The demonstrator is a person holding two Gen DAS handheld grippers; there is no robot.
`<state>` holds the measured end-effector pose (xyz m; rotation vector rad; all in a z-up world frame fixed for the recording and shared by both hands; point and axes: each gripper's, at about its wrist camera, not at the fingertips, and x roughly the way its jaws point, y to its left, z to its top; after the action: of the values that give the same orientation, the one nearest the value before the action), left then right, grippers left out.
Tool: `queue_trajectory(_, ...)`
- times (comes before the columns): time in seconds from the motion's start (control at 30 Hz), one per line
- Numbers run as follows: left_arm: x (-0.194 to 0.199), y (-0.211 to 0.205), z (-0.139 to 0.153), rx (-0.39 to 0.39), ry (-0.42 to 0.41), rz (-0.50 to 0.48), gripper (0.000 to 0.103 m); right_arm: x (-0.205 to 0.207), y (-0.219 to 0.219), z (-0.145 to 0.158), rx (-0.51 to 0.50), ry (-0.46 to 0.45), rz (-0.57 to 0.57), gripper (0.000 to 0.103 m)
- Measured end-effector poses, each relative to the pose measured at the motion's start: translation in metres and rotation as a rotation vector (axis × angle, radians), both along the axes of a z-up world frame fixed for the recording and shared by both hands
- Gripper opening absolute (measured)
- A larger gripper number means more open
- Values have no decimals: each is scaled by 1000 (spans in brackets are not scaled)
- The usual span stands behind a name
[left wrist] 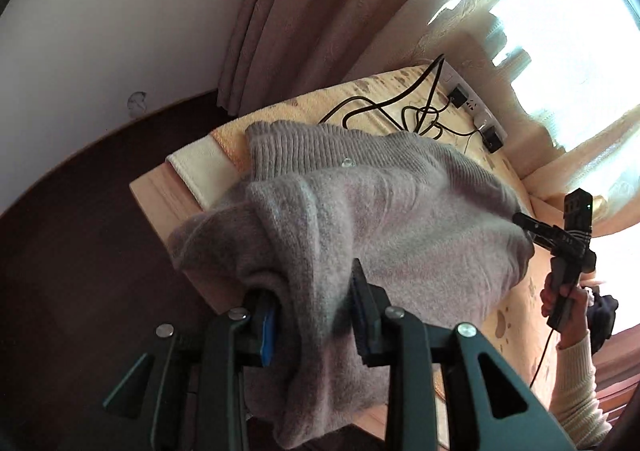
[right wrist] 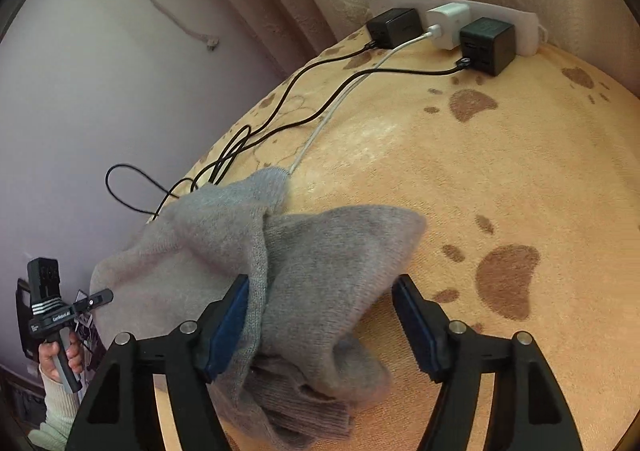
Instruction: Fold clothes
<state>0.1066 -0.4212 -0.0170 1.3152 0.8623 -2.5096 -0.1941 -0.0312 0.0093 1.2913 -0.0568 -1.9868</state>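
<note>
Sweater [left wrist: 360, 211] fills your left wrist view: a grey knit heaped on the table [left wrist: 160, 195], which carries a yellow cloth [left wrist: 400, 91]. Your left hand-held gripper [left wrist: 316, 315] sits at 6 o'clock, its jaws part-way open with a thick bunch of the knit between them, draping down past the table edge; whether the pads truly pinch it you cannot tell. At 3 o'clock your right hand-held gripper [left wrist: 524, 223] touches the sweater's far edge, held by your hand [left wrist: 564, 303] in a cream sleeve [left wrist: 580, 383]. Black cables [left wrist: 400, 107] and a power strip [left wrist: 476, 107] lie at 1 o'clock, curtains [left wrist: 300, 11] behind.

In your right wrist view, the sweater [right wrist: 280, 251] lies at 7 o'clock on the paw-print cloth [right wrist: 480, 171]. Your right hand-held gripper [right wrist: 320, 323] stands wide open; knit drapes against the left pad [right wrist: 228, 327], the right pad [right wrist: 412, 327] bare and clear of it. Your left hand-held gripper [right wrist: 106, 297] shows at 8 o'clock beside the sweater's edge. The power strip [right wrist: 524, 31] with chargers [right wrist: 486, 45] sits at 1 o'clock.
</note>
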Motion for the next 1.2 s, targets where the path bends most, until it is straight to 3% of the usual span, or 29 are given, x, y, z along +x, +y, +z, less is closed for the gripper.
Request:
queue_trajectory(0.1,5,-5,8,-17,23,12,39,-6,13,6,10,23,-57,73)
queue_trajectory(0.23,10,-6,21,-60,39,9,41,-15,24,35,-54,82,-125,73)
queue_trajectory(0.37,13,-4,34,-119,57,3,41,-26,-16,53,-107,72,-7,73)
queue_trajectory(0.53,22,-6,51,-151,101,34,41,-37,-86,26,-1,-6,111,73)
queue_trajectory(0.7,41,-15,70,-252,142,116,44,-30,-115,-8,81,-33,158,73)
queue_trajectory(0.8,44,-11,77,-260,187,119,54,-16,-127,-19,128,-14,219,73)
queue_trajectory(0.87,39,-3,76,-252,210,89,62,-3,-134,-19,182,73,253,73)
queue_trajectory(0.9,32,3,74,-244,214,63,63,-2,-135,-19,182,80,261,70)
queue_trajectory(0.93,24,10,70,-233,216,30,65,0,-136,-19,181,85,268,54)
queue_trajectory(1.03,-3,34,52,-193,196,-77,68,2,-136,-15,154,95,270,17)
queue_trajectory(1.07,-11,41,45,-181,185,-106,68,3,-135,-13,141,96,266,14)
queue_trajectory(1.2,-37,57,24,-177,138,-145,68,17,-131,23,102,281,208,10)
